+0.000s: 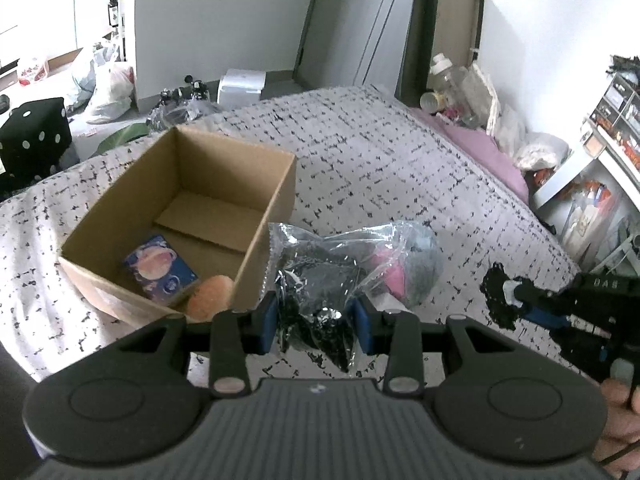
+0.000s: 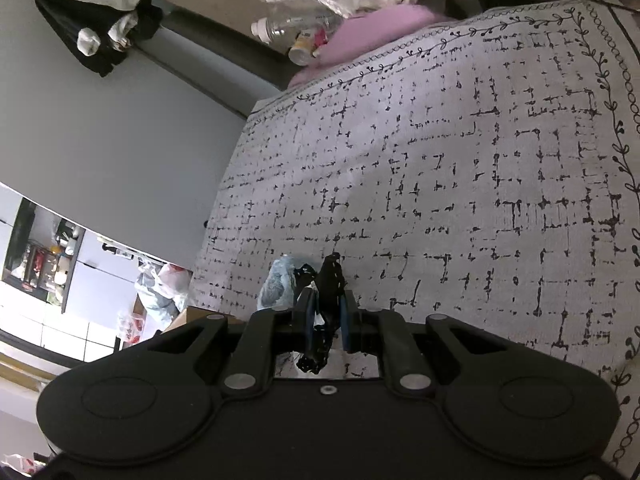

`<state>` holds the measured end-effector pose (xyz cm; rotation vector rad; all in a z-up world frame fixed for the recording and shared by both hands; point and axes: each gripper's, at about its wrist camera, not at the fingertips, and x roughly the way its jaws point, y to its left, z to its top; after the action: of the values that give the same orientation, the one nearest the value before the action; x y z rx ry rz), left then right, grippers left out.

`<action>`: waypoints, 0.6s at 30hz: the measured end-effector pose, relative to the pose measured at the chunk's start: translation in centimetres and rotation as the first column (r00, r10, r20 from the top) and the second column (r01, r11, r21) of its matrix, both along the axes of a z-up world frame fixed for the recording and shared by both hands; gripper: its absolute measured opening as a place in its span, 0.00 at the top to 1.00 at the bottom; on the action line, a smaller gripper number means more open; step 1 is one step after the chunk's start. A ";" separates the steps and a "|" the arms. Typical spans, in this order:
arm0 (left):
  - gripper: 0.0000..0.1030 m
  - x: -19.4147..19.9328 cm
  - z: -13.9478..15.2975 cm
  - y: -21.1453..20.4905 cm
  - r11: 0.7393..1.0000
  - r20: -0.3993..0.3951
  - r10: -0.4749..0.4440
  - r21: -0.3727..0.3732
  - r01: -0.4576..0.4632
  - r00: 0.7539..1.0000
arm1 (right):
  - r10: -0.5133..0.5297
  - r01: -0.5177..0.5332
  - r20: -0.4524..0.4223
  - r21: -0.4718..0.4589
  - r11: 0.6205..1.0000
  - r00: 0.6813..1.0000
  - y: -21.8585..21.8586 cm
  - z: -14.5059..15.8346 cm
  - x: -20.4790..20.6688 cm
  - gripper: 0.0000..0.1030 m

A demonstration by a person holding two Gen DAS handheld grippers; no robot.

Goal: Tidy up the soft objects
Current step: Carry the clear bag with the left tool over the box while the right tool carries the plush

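A bed (image 1: 380,152) under a pale quilted cover printed with broken black dashes and, along the edge seen from the right wrist, a vine border. Beyond its far edge, grey walls, a dark door frame, a white bin (image 1: 240,86) on the floor and a black stool with white dots (image 1: 34,136). Along the right edge of the bed, a pink pillow (image 1: 484,152), one clear plastic bottle (image 1: 448,80) and heaped bags.

One open cardboard box (image 1: 180,216), square, plain brown, toward the left edge of the bed. Inside it, two things: a blue printed packet (image 1: 160,268) and a fuzzy orange soft piece (image 1: 210,296) against the near wall.

One crinkled clear plastic bag (image 1: 348,272), just beside the box's right wall, holding dark, pink and grey soft contents.

Left gripper (image 1: 316,324), blue pads apart, with the near end of the bag between them; contact with the pads unclear.

Right gripper (image 2: 326,320), pressed together on a black fluffy item (image 2: 330,280) with a white tag, over the near right part of the bed.
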<state>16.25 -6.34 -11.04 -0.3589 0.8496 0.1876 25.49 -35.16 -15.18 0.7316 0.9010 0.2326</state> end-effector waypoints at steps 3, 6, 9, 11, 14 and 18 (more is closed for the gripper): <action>0.63 -0.5 0.6 0.4 1.000 0.013 0.007 0.001 -0.007 1.000 | 0.005 -0.005 0.028 -0.003 1.000 1.000 0.1 0.5 -0.7 0.87; 0.63 -0.7 1.2 0.8 1.000 0.019 0.013 -0.001 -0.013 1.000 | 0.008 -0.008 0.049 0.009 1.000 0.999 0.3 0.9 -1.3 0.87; 0.63 -0.9 1.7 1.3 1.000 0.029 0.014 0.001 -0.014 0.999 | 0.014 -0.013 0.089 -0.008 1.000 0.996 0.8 1.6 -2.1 0.87; 0.63 -1.0 1.9 1.7 1.000 0.034 0.016 0.002 -0.016 0.999 | 0.023 -0.020 0.111 -0.031 0.999 0.993 1.3 2.0 -2.4 0.87; 0.63 -1.0 2.2 2.2 1.000 0.037 0.018 0.007 -0.018 0.999 | 0.035 -0.024 0.141 -0.072 0.997 0.989 2.1 2.6 -2.9 0.87; 0.63 -1.0 2.5 3.0 1.000 0.039 0.018 0.010 -0.018 0.999 | 0.071 -0.048 0.198 -0.119 0.992 0.978 3.2 3.4 -3.3 0.87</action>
<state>15.25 -3.35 -8.54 -0.3593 0.8066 0.2012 22.19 -31.94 -11.80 0.5651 0.7366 0.3007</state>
